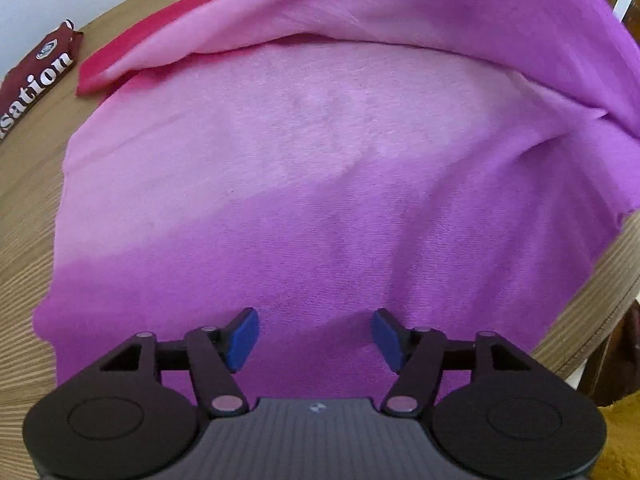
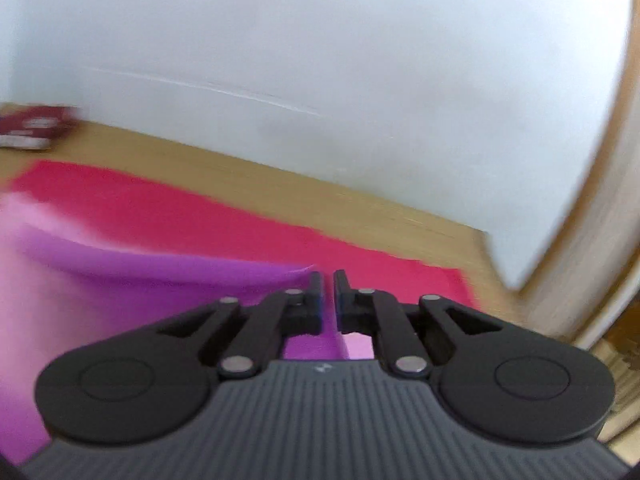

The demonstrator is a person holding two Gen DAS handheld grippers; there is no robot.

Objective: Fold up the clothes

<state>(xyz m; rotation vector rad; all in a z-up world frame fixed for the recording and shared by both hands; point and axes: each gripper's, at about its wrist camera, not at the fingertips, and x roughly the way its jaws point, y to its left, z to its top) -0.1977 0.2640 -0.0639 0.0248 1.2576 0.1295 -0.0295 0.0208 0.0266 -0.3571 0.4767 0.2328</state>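
Below our left gripper's (image 1: 316,338) wide, empty jaws lies the half-folded pink-to-purple garment (image 1: 300,168) while our right gripper (image 2: 328,298), barely parted and holding nothing, risks snagging the raised flap just left of its tips.

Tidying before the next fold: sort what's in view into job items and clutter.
Job:
- pink-to-purple gradient fabric garment, spread on the table, one side folded over
- left gripper, open above it

Lying about:
- maroon packet with white lettering
- round wooden table
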